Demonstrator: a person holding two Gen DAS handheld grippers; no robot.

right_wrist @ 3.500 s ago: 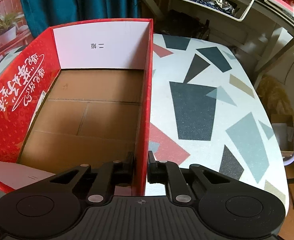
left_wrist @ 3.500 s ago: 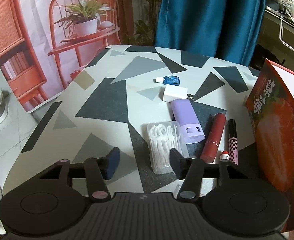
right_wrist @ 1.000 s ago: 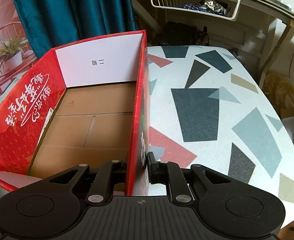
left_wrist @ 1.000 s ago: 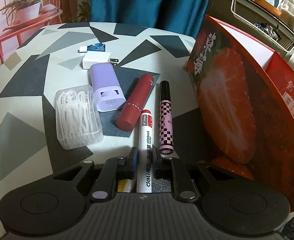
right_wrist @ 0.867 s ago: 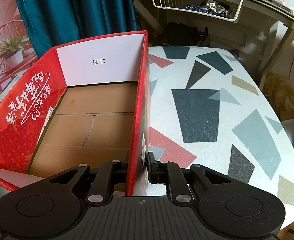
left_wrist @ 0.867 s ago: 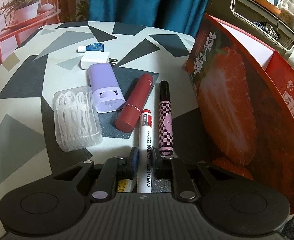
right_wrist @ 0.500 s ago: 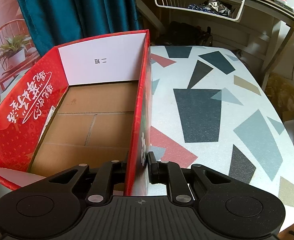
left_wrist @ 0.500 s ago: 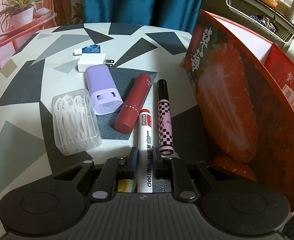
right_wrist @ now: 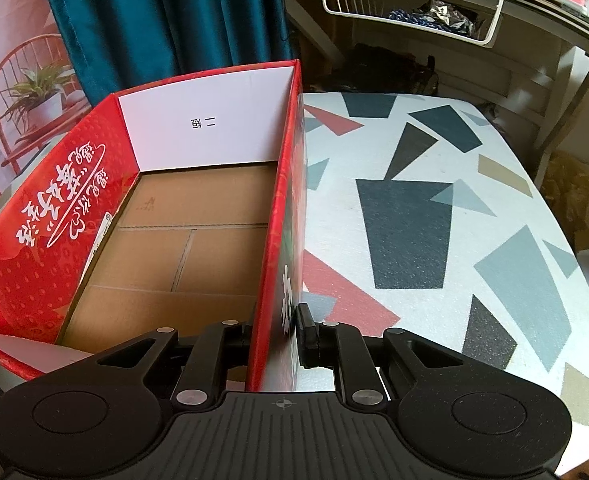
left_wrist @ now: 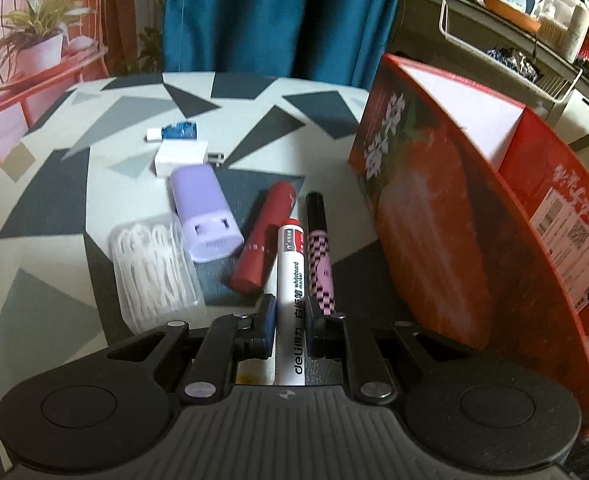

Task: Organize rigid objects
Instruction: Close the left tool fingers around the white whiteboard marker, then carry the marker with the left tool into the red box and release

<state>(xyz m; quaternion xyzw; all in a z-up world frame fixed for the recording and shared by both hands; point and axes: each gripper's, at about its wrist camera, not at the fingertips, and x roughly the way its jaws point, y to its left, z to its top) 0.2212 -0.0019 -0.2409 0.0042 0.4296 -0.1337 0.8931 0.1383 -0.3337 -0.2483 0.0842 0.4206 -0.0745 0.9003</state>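
**Both grippers clamped, marker and box wall**

Now I am gripping the whiteboard marker [left_wrist: 291, 280] in my left gripper [left_wrist: 290, 322], near the table's [left_wrist: 54, 184] near edge. My right gripper [right_wrist: 274, 334] is pinching the red box's [right_wrist: 280, 240] right wall.

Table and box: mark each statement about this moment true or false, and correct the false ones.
1. The left gripper is shut on the whiteboard marker. True.
2. The box already holds several items. False: only its bare cardboard floor shows.
3. The right gripper clamps the box's wall. True.
4. The purple case lies inside the box. False: it lies on the table, beside the floss picks.
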